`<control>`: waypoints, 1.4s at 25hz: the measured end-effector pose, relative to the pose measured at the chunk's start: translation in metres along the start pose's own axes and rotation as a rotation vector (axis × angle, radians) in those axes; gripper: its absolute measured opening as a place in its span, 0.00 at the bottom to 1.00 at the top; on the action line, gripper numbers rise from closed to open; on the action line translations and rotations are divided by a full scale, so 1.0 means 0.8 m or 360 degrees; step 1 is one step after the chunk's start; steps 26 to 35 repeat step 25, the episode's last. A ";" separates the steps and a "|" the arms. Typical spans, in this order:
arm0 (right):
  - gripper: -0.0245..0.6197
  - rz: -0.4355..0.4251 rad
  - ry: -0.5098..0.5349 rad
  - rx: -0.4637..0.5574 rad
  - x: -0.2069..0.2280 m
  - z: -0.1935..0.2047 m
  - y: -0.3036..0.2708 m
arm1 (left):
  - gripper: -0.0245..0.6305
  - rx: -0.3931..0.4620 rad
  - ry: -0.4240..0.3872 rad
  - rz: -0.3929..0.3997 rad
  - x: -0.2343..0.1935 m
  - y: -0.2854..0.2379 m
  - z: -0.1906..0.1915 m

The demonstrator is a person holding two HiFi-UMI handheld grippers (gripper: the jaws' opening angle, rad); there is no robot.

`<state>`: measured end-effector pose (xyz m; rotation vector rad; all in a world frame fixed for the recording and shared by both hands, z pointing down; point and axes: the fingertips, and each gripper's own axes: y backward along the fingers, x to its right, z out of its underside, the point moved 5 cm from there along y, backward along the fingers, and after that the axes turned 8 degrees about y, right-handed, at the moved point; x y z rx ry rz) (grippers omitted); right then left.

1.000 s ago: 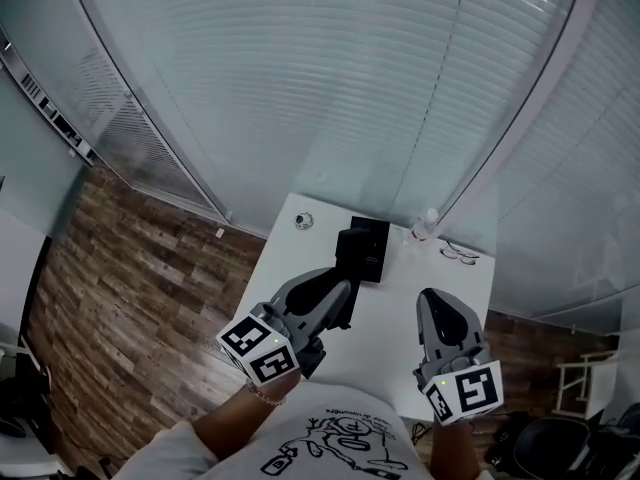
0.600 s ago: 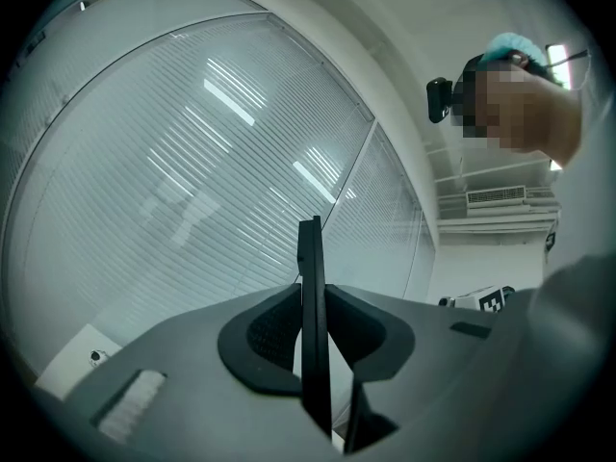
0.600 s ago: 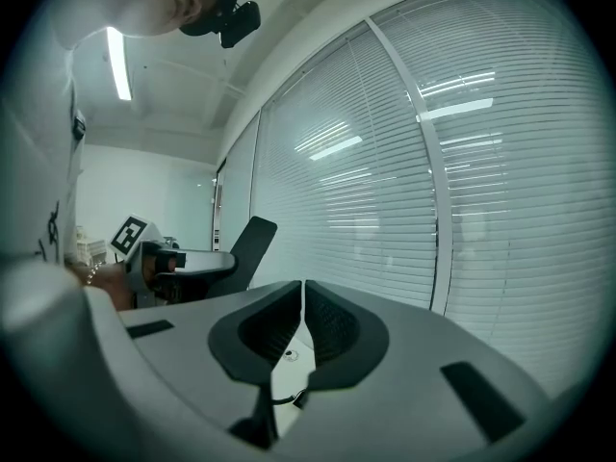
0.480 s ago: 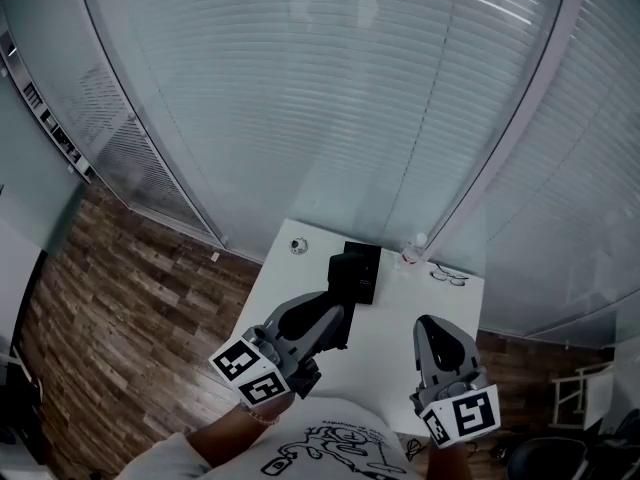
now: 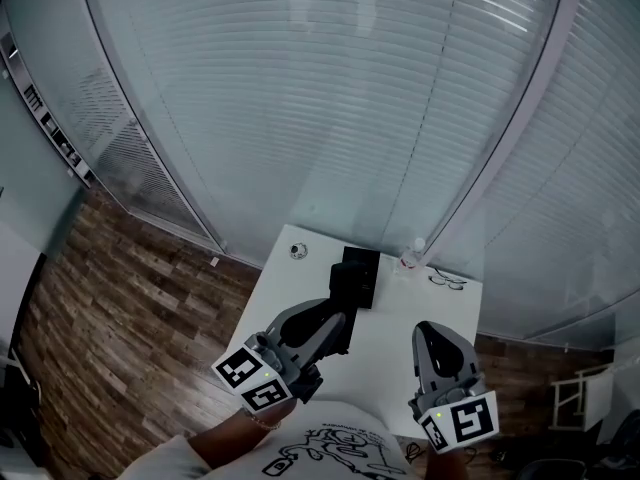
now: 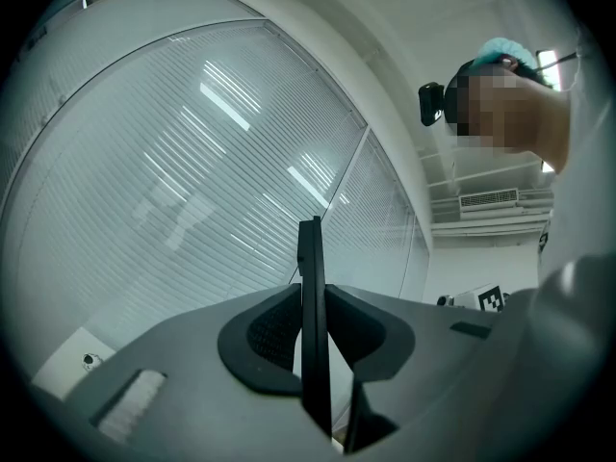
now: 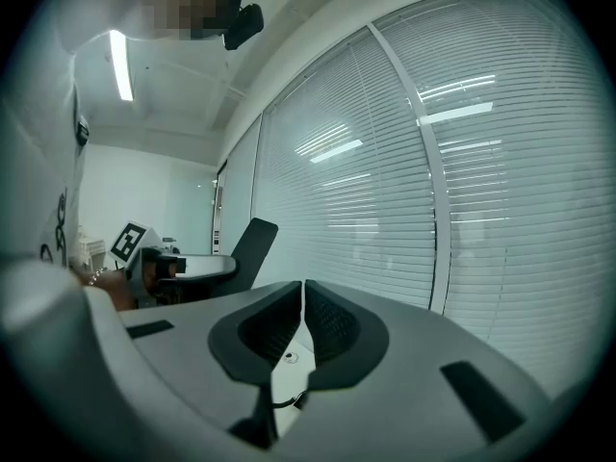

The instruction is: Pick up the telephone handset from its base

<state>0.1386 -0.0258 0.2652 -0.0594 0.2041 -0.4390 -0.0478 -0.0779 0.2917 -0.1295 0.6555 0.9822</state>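
My left gripper (image 5: 338,320) is shut on the black telephone handset (image 5: 343,286) and holds it above the white table (image 5: 400,313). The left gripper view shows the handset (image 6: 310,248) edge-on as a thin black slab, pinched between the two pads and rising above them. Beyond it the black base (image 5: 364,264) stands on the table's far part. The handset (image 7: 247,248) also shows at the left of the right gripper view, sticking up from the left gripper. My right gripper (image 5: 428,328) hovers to the right over the table, shut, with its pads together on nothing.
A clear bottle (image 5: 408,258) and a pair of glasses (image 5: 445,281) lie at the table's far right. A small round object (image 5: 297,251) sits at its far left corner. Glass walls with blinds stand close behind the table. Wooden floor lies to the left.
Both grippers have come up a little with the handset still in the left one, and the table now looks smaller and further below.
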 end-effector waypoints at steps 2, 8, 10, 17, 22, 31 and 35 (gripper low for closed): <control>0.05 -0.0004 0.0010 0.0002 -0.002 -0.002 -0.001 | 0.14 0.0002 0.0002 -0.0001 0.000 0.000 -0.001; 0.05 -0.0013 0.0013 -0.0001 -0.002 0.003 -0.003 | 0.14 0.0012 0.0014 -0.0004 -0.003 0.001 0.001; 0.05 -0.0012 0.0012 -0.0003 -0.003 -0.001 -0.003 | 0.14 0.0012 0.0018 -0.0007 -0.001 0.002 -0.002; 0.05 -0.0004 0.0007 -0.0002 0.001 -0.001 -0.004 | 0.14 0.0008 0.0031 -0.0019 -0.004 0.001 -0.003; 0.05 0.0010 0.0007 0.0006 0.005 -0.001 -0.004 | 0.14 0.0012 0.0047 -0.0017 -0.005 -0.002 -0.001; 0.05 0.0004 0.0010 0.0001 0.006 0.000 -0.005 | 0.15 0.0013 0.0058 -0.0011 -0.004 -0.005 -0.001; 0.05 0.0004 0.0010 0.0001 0.006 0.000 -0.005 | 0.15 0.0013 0.0058 -0.0011 -0.004 -0.005 -0.001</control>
